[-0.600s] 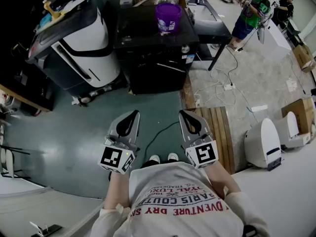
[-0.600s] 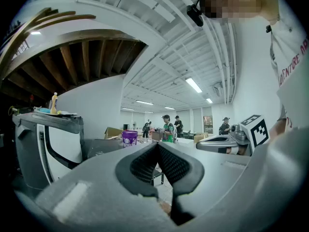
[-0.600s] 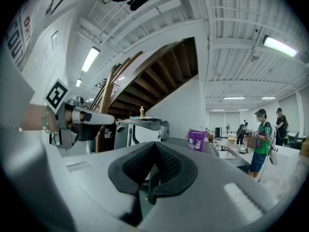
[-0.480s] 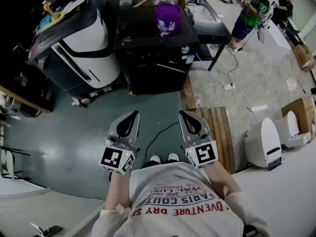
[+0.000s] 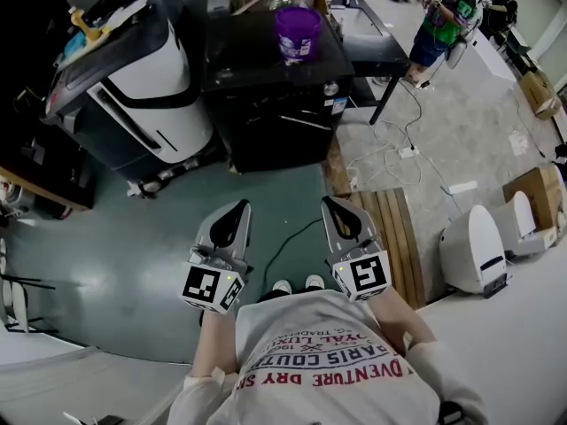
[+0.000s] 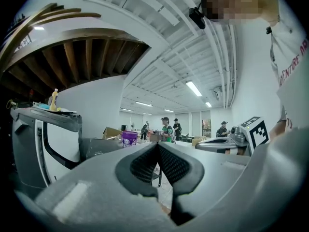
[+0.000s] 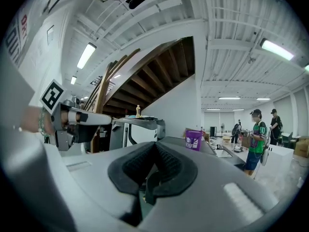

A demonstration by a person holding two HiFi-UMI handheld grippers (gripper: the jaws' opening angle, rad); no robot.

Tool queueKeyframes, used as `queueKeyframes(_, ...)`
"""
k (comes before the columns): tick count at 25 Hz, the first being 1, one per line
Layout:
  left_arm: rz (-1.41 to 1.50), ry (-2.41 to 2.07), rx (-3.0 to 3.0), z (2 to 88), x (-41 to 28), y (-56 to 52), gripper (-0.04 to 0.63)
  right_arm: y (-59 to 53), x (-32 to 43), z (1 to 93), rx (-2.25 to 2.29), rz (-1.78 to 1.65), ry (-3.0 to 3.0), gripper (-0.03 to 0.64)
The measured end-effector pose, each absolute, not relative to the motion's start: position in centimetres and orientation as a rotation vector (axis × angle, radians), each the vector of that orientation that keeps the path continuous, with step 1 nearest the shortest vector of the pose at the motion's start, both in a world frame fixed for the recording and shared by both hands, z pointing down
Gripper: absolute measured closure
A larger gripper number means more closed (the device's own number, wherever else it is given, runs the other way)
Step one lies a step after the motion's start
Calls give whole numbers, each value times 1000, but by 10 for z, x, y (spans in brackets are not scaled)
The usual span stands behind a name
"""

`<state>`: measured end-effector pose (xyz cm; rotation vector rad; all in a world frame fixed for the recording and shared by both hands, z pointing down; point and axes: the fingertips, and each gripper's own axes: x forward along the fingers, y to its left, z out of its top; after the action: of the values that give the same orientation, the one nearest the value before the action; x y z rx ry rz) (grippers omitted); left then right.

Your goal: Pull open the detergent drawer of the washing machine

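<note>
Both grippers hang level over the green floor, close to the person's body. My left gripper (image 5: 240, 204) is shut with nothing between its pads (image 6: 145, 162). My right gripper (image 5: 329, 203) is shut too, with its pads (image 7: 166, 164) together and bare. A black box-shaped machine (image 5: 279, 104) with a round knob stands well ahead of both tips, and a purple bucket (image 5: 299, 29) sits on top of it. To its left a white and dark grey appliance (image 5: 146, 78) leans. I cannot make out a detergent drawer on either one.
A wooden pallet (image 5: 387, 230) lies on the floor to the right, with a white rounded device (image 5: 469, 257) and a cardboard box (image 5: 535, 200) beyond it. Cables (image 5: 403, 149) trail over the grey floor. People (image 5: 440, 20) stand at the far right.
The head view has shifted slightly. Both grippers keep their place and stay shut.
</note>
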<state>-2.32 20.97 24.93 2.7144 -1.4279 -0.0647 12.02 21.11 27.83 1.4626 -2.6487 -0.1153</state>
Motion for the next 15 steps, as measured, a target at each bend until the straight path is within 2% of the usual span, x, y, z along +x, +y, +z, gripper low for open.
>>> queueKeyframes(3, -154, -1389, 2715, 248, -31, 207, 581, 208, 116, 281, 1505, -86, -2638, 617)
queueKeyframes(4, -197, -1381, 2699, 248, -35, 206, 449, 207, 113, 282, 1509, -81, -2634, 617)
queueKeyframes(5, -240, -1370, 2676, 249, -41, 203, 261, 206, 110, 283, 1508, -82, -2629, 617)
queueKeyframes(6, -281, -1353, 2649, 251, -47, 201, 202, 206, 106, 285, 1505, -85, -2621, 616)
queueKeyframes(10, -403, -1297, 2549, 261, -78, 189, 202, 201, 88, 296, 1495, -76, -2593, 616)
queueKeyframes(15, -378, -1292, 2505, 282, -92, 171, 202, 188, 69, 313, 1426, -59, -2584, 615)
